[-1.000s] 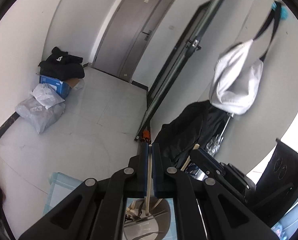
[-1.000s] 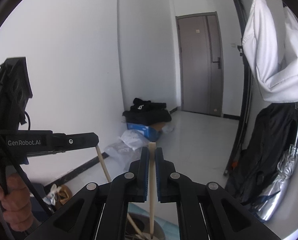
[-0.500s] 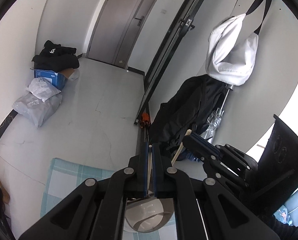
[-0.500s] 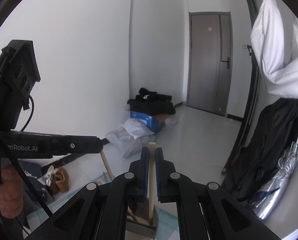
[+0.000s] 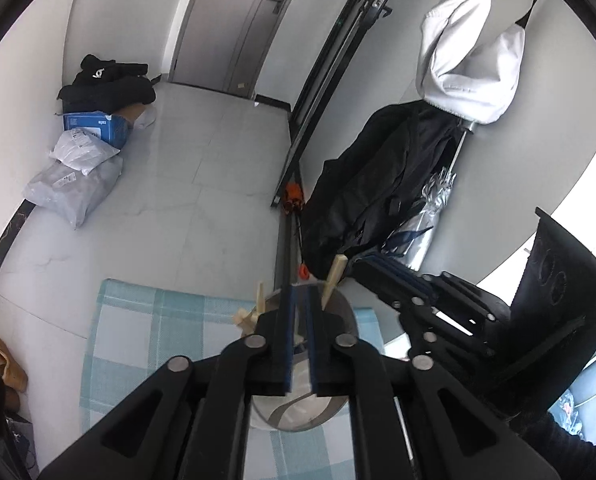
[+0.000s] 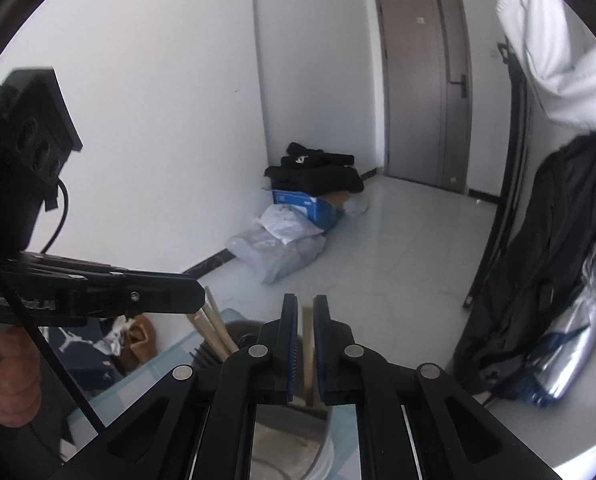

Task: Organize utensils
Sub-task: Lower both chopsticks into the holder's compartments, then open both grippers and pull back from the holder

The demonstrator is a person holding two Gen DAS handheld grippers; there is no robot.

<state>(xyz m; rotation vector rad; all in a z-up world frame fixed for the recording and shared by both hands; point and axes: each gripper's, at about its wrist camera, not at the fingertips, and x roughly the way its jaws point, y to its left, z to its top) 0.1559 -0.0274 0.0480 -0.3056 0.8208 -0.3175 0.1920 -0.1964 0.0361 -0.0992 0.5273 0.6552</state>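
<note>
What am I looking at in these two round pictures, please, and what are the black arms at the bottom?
A person holds a hand-operated grabber in each hand, and each carries a wide-angle camera looking along its tongs. One picture looks past the left tongs, the other past the right tongs. Below them a checked cloth bears a metal holder with wooden sticks standing in it. The left tongs are open and empty. One wooden stick stands between the right tongs; whether they grip it is unclear.
</note>
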